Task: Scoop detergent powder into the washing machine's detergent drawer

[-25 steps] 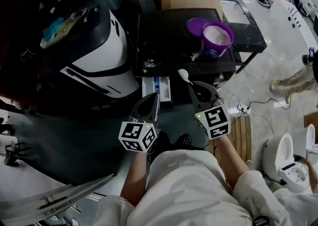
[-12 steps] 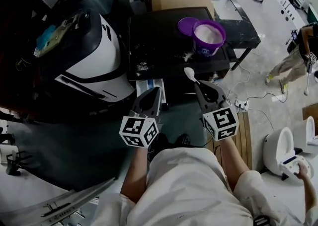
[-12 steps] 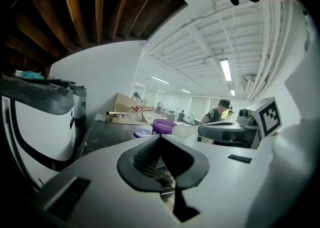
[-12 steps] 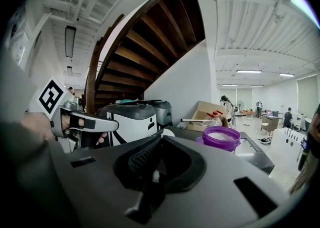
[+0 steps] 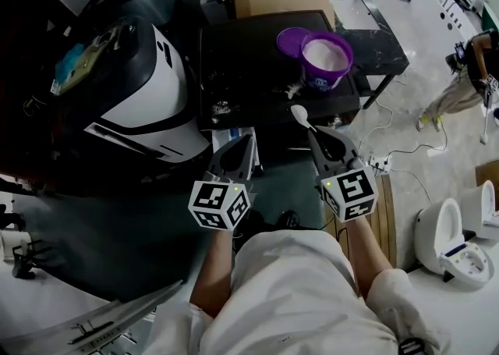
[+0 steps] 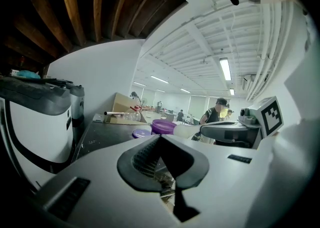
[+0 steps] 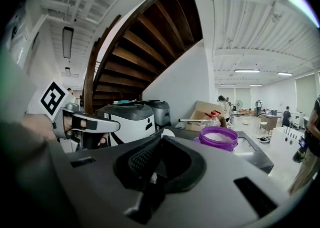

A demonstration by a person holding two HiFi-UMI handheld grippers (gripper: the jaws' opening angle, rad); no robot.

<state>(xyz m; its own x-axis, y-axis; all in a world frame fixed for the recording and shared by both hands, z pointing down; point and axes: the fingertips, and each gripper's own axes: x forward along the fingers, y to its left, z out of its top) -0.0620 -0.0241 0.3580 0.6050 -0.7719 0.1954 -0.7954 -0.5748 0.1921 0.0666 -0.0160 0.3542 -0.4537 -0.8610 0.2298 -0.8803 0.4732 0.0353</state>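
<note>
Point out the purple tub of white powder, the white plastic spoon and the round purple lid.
purple tub [image 5: 323, 79], head view, front wall.
white plastic spoon [image 5: 299, 114], head view, its bowl.
round purple lid [image 5: 290, 37], head view, top face.

- No legible text, brand name or number appears on any item in view.
- Left gripper: the left cube carries black-and-white square markers, which are patterns without characters.
- Right gripper: the right cube carries markers of the same type.
</note>
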